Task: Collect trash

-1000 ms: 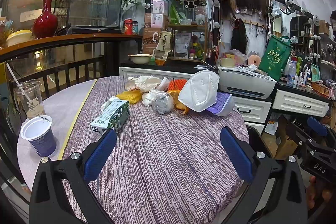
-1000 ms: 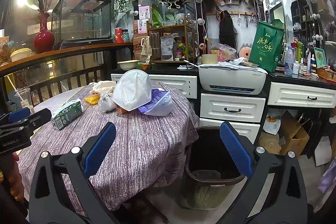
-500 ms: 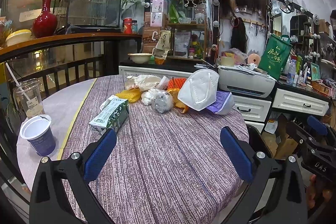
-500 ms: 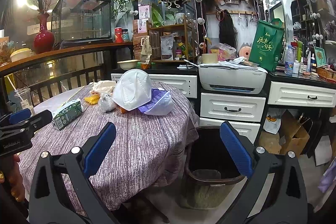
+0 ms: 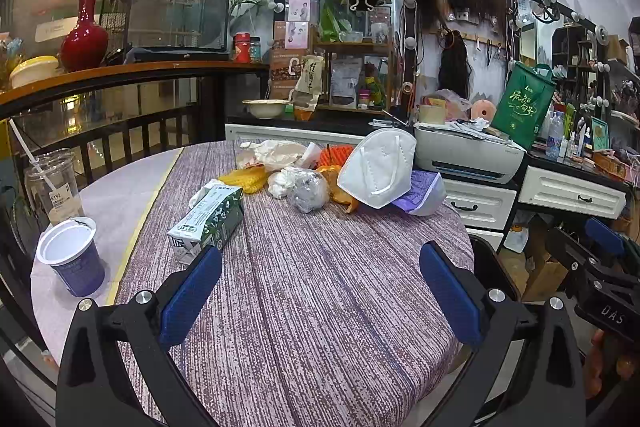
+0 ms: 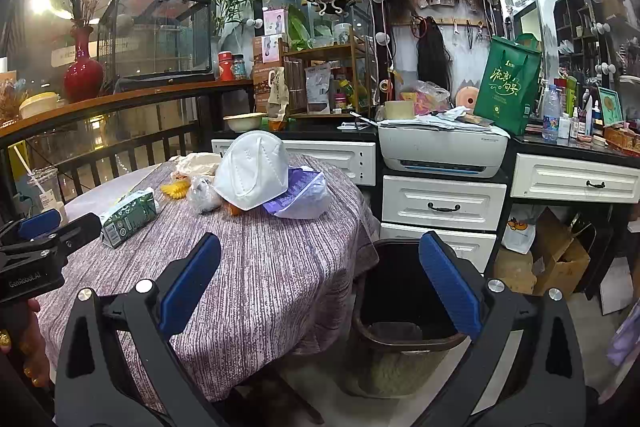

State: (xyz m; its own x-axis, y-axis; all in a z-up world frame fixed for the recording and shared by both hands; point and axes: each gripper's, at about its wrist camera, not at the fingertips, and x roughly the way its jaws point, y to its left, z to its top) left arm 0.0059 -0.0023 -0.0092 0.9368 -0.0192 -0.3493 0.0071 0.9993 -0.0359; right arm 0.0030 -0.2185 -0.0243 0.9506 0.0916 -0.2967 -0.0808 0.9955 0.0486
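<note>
Trash pile (image 5: 320, 171) partly hidden behind mask (image 5: 380, 167); bin (image 6: 404, 311) rim cut by right tongs (image 6: 320, 283).

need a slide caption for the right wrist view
Open right gripper hovers between the littered table and the dark trash bin, face mask topping the pile.

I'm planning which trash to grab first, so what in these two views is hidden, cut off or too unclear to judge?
- Orange scraps: left wrist view, mostly covered by the white mask; what they are is unclear.
- Purple-printed wrapper: right wrist view, its near end tucked under the mask.
- Trash bin: right wrist view, its right rim hidden behind the right gripper finger; contents dim.
- Drink cup: left wrist view, label too small.
</note>
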